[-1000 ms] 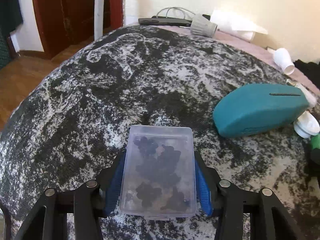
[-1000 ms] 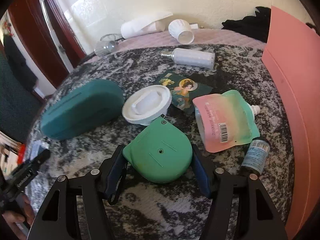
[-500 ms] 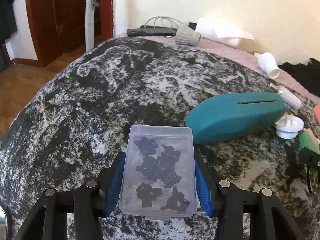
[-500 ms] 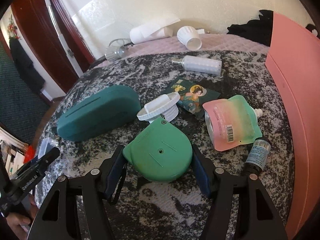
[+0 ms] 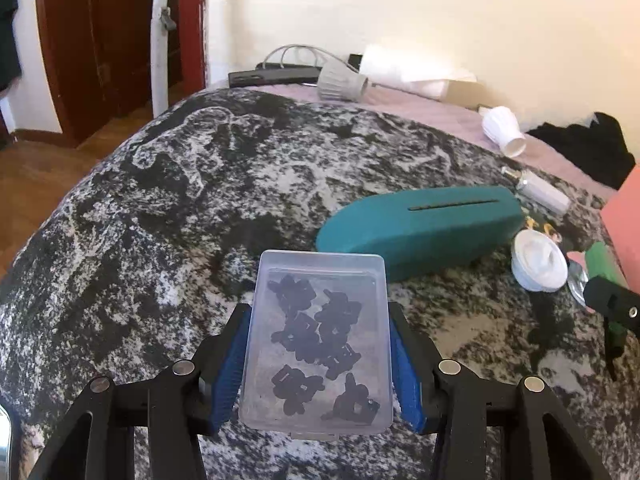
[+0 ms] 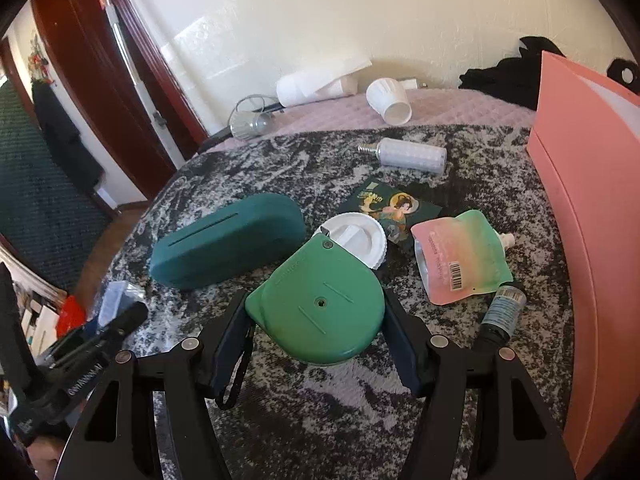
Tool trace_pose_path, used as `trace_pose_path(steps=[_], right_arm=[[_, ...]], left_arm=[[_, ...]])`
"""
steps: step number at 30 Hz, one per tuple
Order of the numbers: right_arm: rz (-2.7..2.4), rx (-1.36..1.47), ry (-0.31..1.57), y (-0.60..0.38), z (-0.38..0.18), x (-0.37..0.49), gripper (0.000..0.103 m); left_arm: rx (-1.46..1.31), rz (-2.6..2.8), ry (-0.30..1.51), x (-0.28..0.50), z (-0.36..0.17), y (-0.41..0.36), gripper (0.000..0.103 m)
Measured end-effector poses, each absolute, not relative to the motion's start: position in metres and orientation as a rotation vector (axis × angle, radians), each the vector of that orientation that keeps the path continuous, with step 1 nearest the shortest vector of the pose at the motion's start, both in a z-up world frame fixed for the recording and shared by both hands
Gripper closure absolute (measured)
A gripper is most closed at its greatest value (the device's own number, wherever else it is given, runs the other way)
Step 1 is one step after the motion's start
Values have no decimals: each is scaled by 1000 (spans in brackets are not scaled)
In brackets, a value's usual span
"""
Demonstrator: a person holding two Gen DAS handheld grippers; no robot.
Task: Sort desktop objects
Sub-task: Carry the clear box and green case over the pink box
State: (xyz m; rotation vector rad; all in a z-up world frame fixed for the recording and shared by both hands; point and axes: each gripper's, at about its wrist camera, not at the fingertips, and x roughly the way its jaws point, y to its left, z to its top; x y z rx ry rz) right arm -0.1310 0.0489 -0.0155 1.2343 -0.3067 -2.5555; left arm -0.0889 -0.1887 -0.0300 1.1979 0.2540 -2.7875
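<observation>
My left gripper (image 5: 320,364) is shut on a clear plastic box (image 5: 320,340) holding several small black clips, above the black-and-white mottled cloth (image 5: 180,200). My right gripper (image 6: 316,332) is shut on a green tape measure (image 6: 320,308), held above the cloth. The left gripper shows at the lower left of the right wrist view (image 6: 108,324); part of the right gripper shows at the right edge of the left wrist view (image 5: 612,300).
A teal case (image 6: 228,240) lies at centre-left, with a white round lid (image 6: 356,240), a picture card (image 6: 392,208), a pink-green pouch (image 6: 460,256), a small dark bottle (image 6: 502,312) and a white cylinder (image 6: 412,154) nearby. A pink box (image 6: 592,220) stands at the right.
Both grippers have risen and pulled back from the cloth with their objects still held. The teal case and the lid now look farther away in both views.
</observation>
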Motion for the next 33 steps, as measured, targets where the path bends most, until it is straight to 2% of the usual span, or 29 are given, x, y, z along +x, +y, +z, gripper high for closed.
trace_pose_path(steps=[22,33], right_arm=[[-2581,1094,-333,77,41,-86,36],[-2609,1004,-411,119,76,-57,36]], left_arm=[[1047,-2897,143,-47,30,-127,49],[925,-3012,91,-23,71,-67,49]])
